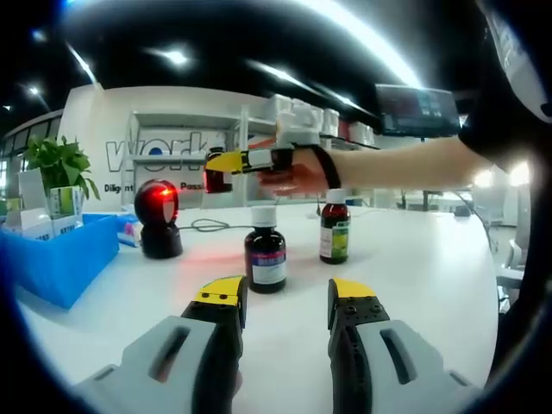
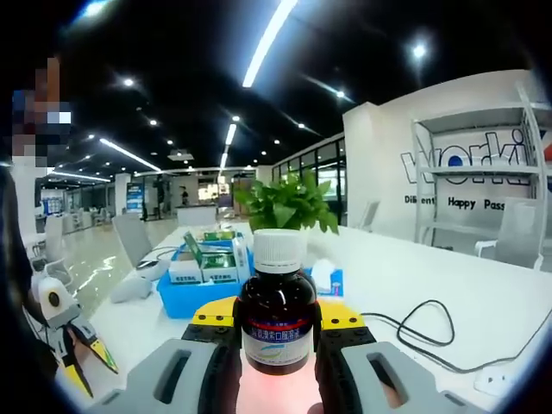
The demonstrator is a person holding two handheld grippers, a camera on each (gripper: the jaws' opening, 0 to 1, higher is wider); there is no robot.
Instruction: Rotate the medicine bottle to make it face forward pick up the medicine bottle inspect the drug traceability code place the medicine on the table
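Two table bottles (image 1: 266, 259); right tool (image 2: 276, 326) w/ third.

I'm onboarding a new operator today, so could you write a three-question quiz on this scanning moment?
1. True or false: the right gripper holds a brown bottle.
2. How many bottles stand on the white table in the left gripper view?
3. The scanner glows: A) green B) red C) blue

Key:
1. True.
2. Two: a near bottle and a far bottle.
3. B.
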